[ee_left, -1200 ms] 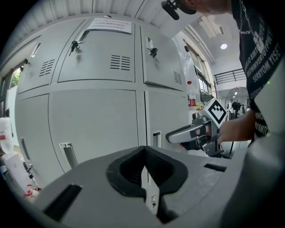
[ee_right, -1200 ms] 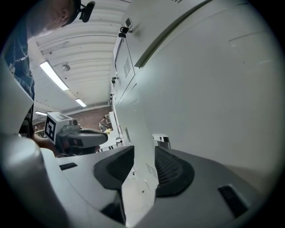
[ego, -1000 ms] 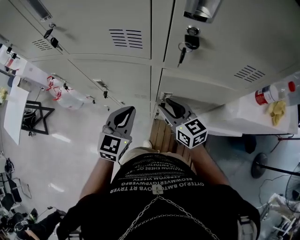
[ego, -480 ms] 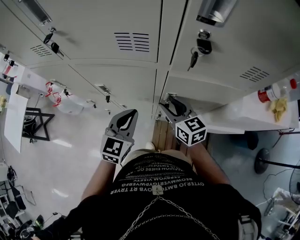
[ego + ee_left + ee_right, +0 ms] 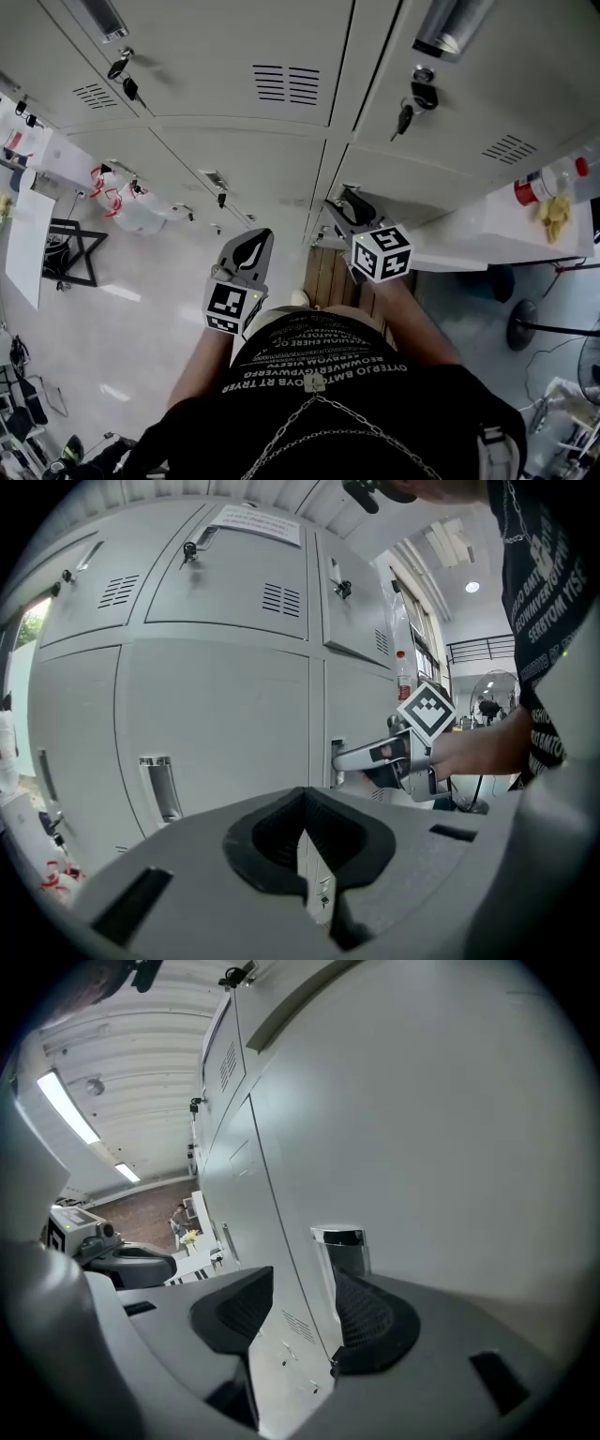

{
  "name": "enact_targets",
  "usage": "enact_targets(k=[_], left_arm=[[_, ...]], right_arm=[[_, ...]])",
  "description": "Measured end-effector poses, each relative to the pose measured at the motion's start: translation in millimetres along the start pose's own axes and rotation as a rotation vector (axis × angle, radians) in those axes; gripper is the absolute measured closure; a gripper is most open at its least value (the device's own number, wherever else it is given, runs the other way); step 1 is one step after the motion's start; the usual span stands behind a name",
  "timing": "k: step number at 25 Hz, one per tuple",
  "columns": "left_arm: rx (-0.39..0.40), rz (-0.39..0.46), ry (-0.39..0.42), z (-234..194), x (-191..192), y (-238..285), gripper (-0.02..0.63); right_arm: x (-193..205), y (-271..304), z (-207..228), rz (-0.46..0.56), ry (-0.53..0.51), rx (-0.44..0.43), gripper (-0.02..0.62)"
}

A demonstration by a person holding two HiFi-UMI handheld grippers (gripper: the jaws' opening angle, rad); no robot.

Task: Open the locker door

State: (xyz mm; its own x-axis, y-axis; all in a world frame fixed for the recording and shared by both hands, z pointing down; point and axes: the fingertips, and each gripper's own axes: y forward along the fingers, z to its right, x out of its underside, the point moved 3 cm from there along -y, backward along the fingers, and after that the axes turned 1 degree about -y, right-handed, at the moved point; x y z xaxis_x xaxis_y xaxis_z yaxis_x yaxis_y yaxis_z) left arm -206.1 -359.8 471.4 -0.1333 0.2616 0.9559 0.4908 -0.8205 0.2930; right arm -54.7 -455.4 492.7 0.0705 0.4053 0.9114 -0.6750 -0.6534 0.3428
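Observation:
The grey lower locker door (image 5: 427, 178) (image 5: 450, 1147) has a chrome recessed handle (image 5: 350, 194) (image 5: 342, 1238) by its left edge. My right gripper (image 5: 345, 201) (image 5: 305, 1288) has its tips at that handle; its jaws are opening and stand wide, with the door's edge seam showing in the gap and the pads pressing on nothing. The left gripper view shows the right gripper (image 5: 361, 755) with its tip at the handle. My left gripper (image 5: 253, 239) (image 5: 302, 803) hangs shut and empty, a little back from the neighbouring locker door (image 5: 216, 724).
Keys (image 5: 411, 101) hang from the upper locker's lock. A white table (image 5: 487, 230) with a bottle (image 5: 539, 187) stands at the right, close to the lockers. Bags (image 5: 127, 202) lie on the floor at the left. Another chrome handle (image 5: 159, 785) sits on the left locker.
My right gripper has edged forward to the locker's handle. The left gripper has barely moved. The head view has drifted a little, so the lockers sit further right.

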Motion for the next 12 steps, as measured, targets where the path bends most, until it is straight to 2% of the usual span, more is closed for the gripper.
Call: enact_targets(k=[6, 12], left_arm=[[-0.003, 0.009, -0.007, -2.3, 2.9, -3.6, 0.606], [0.012, 0.014, -0.016, 3.1, -4.4, 2.3, 0.606]], right_arm=[[1.7, 6.1, 1.8, 0.012, -0.005, 0.052, 0.413], [-0.2, 6.5, 0.4, 0.010, 0.023, 0.036, 0.405]])
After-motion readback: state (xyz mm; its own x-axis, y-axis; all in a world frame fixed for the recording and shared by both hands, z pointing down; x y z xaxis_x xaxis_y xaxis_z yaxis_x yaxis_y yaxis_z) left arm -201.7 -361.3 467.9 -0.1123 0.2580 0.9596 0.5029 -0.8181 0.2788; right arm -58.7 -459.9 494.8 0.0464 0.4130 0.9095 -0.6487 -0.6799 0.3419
